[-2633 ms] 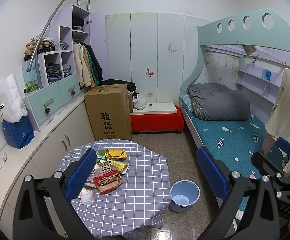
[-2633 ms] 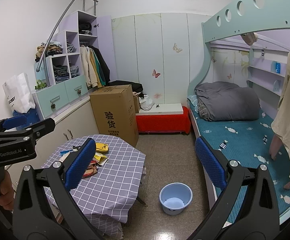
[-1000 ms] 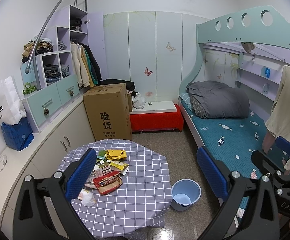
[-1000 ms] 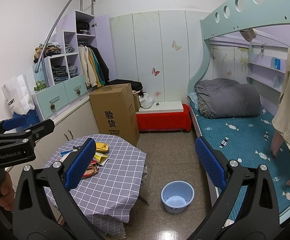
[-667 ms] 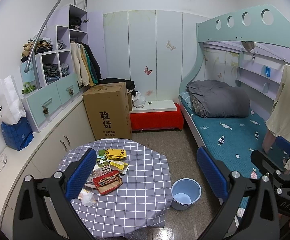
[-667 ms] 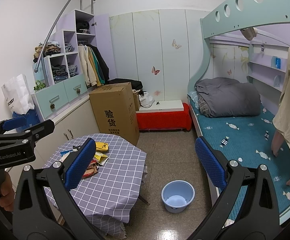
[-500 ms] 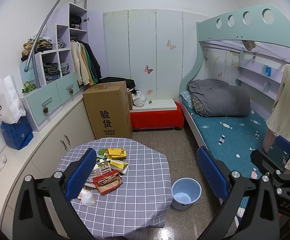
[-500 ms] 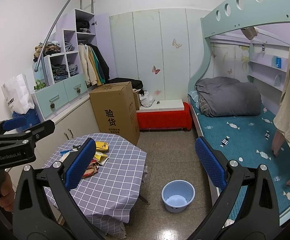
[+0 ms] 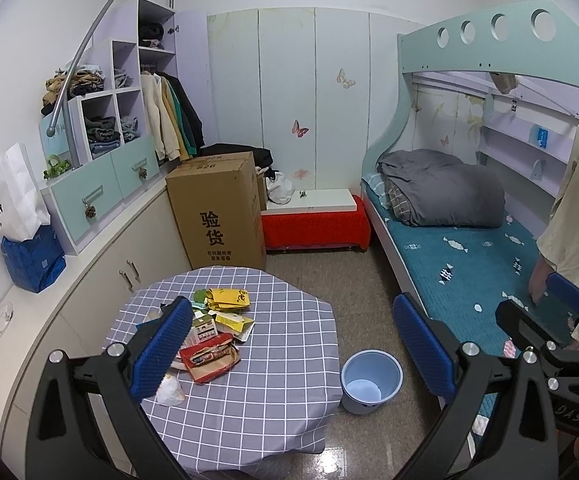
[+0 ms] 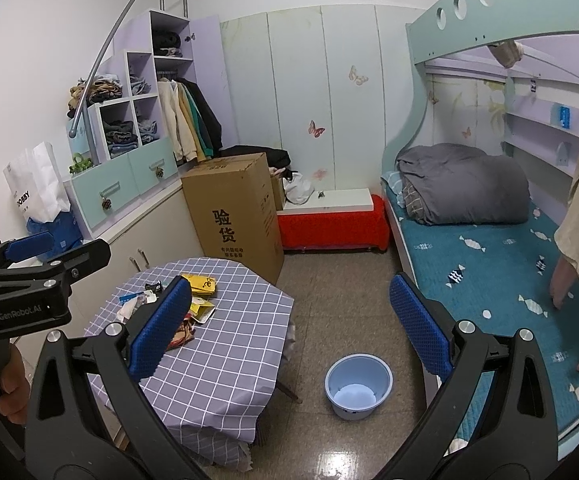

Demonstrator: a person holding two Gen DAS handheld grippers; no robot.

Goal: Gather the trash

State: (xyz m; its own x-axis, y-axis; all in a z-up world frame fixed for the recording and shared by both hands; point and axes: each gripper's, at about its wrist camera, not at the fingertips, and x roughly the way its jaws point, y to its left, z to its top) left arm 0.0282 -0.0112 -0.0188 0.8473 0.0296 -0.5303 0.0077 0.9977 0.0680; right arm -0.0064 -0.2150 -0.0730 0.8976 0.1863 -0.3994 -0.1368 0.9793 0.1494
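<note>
A pile of trash lies on the left half of a round table with a grey checked cloth [image 9: 273, 384]: a red wrapper [image 9: 209, 357], yellow packets [image 9: 227, 298], a small box and a crumpled white piece [image 9: 169, 389]. The pile also shows in the right wrist view [image 10: 199, 292]. A light blue bucket [image 9: 371, 381] stands on the floor right of the table, empty; it also shows in the right wrist view [image 10: 358, 385]. My left gripper [image 9: 289, 344] is open and empty, held high above the table. My right gripper [image 10: 289, 320] is open and empty, further right, above the floor.
A tall cardboard box [image 9: 219, 208] stands behind the table. White cabinets [image 9: 101, 264] run along the left wall. A bunk bed with a teal mattress [image 9: 469, 264] fills the right side. A red-covered low bench [image 9: 315, 224] stands at the back wall.
Both views have shifted only slightly; the grippers stay open and empty. Nothing on the table or floor has moved.
</note>
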